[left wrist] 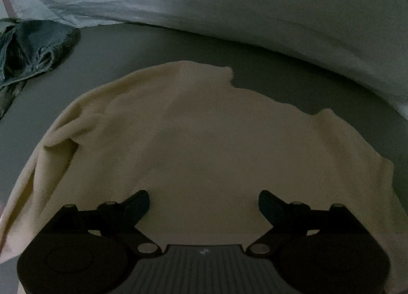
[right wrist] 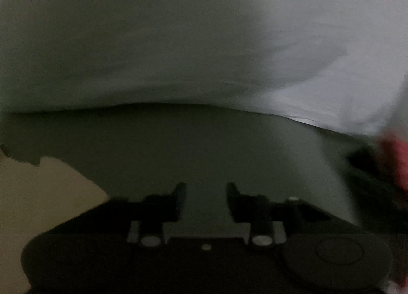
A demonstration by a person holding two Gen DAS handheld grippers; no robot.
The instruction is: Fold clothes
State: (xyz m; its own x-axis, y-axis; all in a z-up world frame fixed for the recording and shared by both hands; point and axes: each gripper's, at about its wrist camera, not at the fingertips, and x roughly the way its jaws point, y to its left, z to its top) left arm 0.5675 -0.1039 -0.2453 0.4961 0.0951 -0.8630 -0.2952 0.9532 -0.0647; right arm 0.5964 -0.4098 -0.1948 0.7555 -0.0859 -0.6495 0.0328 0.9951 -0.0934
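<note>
Item, left gripper [left wrist: 204, 201]: jaws spread wide, empty, poised over the near part of a cream garment [left wrist: 204, 141] that lies spread on a grey bed surface [left wrist: 153, 47]; cloth runs beneath and ahead of both jaws, neither pad seen pressing it. Far left of these jaws, well apart from the cream cloth, a crumpled denim piece [left wrist: 33, 49]; beyond the jaws, a white pillow or quilt [left wrist: 255, 8] with a printed motif. Item, right gripper [right wrist: 206, 192]: jaws partly open, nothing between them, over bare grey bed surface [right wrist: 204, 146]; the cream garment [right wrist: 38, 192] lies to the left of these jaws, apart from them; white bedding [right wrist: 178, 39] ahead; a blurred red and dark thing [right wrist: 392, 159] at far right, not identifiable. Step judged: garment laid out, fold not yet taken, both grippers free. Next move probably calls for each pair of jaws to settle on an edge or corner of the cream cloth, the right one travelling left first, then closing on the fabric alone rather than the bedding under it.
</note>
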